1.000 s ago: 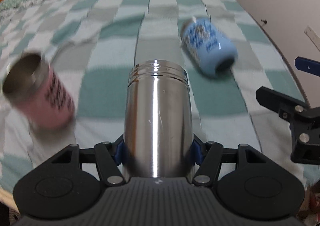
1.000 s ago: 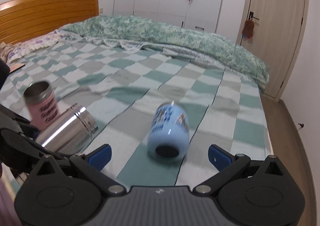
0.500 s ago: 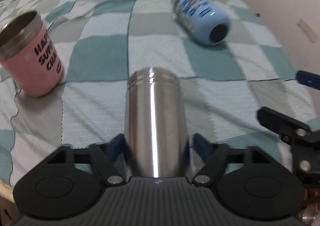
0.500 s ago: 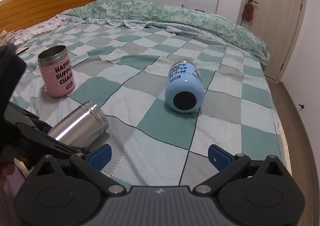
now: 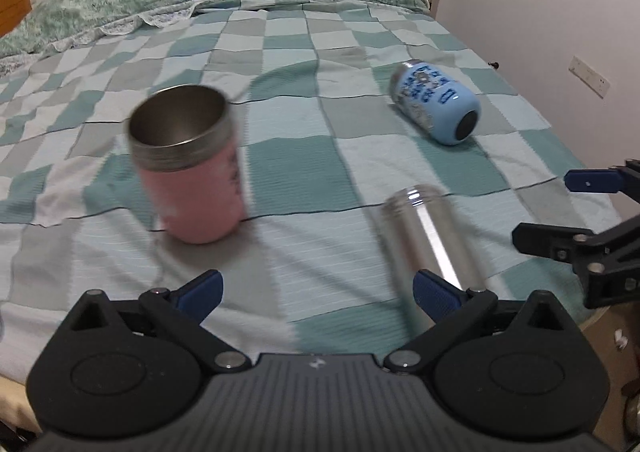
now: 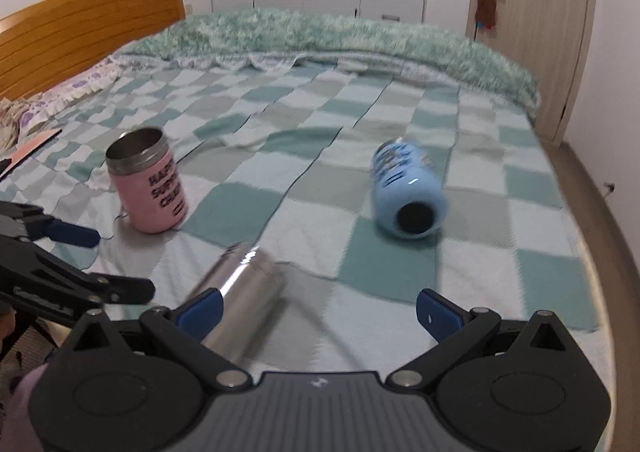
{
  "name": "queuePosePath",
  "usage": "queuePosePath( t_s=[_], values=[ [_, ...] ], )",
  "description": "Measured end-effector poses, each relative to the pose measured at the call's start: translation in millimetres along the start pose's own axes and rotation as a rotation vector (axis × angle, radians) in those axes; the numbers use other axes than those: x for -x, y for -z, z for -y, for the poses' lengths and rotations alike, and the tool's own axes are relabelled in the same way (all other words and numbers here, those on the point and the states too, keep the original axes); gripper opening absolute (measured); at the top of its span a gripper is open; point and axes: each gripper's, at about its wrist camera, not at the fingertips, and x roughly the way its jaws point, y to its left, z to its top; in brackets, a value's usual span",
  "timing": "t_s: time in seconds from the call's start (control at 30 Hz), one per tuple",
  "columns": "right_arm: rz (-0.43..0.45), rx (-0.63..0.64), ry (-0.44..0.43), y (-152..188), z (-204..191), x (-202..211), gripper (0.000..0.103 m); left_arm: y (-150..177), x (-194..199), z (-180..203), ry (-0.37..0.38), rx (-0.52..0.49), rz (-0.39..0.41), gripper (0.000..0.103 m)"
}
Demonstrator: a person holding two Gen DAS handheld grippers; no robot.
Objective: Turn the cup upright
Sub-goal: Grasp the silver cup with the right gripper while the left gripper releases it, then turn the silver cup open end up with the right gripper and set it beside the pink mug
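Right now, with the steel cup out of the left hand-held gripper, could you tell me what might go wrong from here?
1. The steel cup lies on its side on the soft checked blanket; being round, it could roll toward the near edge of the bed.
2. The left hand-held gripper is open and empty, with the upright pink cup just ahead; a careless reach could topple it.
3. The blue cup also lies on its side and may roll.
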Motion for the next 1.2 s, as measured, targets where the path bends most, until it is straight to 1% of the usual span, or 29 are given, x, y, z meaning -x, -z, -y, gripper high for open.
queuePosePath(
  t_s=[0.13,0.27,0.4,0.5,0.57,0.6,0.67,0.7,0.73,0.8,0.93,1.0,1.1,1.2],
  values=[
    [-0.071,-0.046,0.007,-5,-26,-30,0.103,6,-4,-29,0.016,-0.028,0.005,0.103],
    [-0.135,-0.102,0.03,-13,-42,-58,0.103,11,-14,-50,0.029,-0.056,0.003,0.103],
    [-0.183,-0.152,0.067,-20,-49,-82,0.102,17,-27,-67,0.051,-0.044,0.0,0.103],
    [-0.24,-0.218,0.068,-24,-44,-101,0.101,18,-35,-74,0.071,-0.036,0.0,0.103],
    [-0.272,-0.257,0.064,-26,-42,-111,0.097,18,-37,-76,0.079,-0.039,0.003,0.103],
    [-0.289,-0.279,0.061,-26,-40,-116,0.092,18,-38,-76,0.079,-0.039,0.004,0.103],
    [-0.329,-0.328,0.034,-27,-36,-125,0.079,18,-39,-77,0.088,-0.037,0.01,0.103],
    [-0.353,-0.351,0.023,-26,-33,-129,0.065,18,-39,-77,0.09,-0.034,0.011,0.103],
    [-0.35,-0.358,0.017,-26,-32,-129,0.064,18,-39,-78,0.092,-0.03,0.013,0.103],
    [-0.307,-0.364,0.009,-26,-31,-120,0.062,18,-38,-78,0.1,-0.028,0.021,0.103],
    [-0.17,-0.343,-0.004,-27,-28,-87,0.062,18,-32,-77,0.113,-0.019,0.04,0.103],
    [-0.077,-0.306,-0.012,-28,-30,-67,0.062,17,-28,-77,0.117,-0.015,0.053,0.103],
    [0.109,-0.195,0.025,-31,-44,-38,0.062,15,-22,-77,0.118,0.002,0.085,0.103],
    [0.258,-0.114,0.049,-33,-58,-24,0.062,12,-18,-78,0.109,0.026,0.109,0.103]
  ],
)
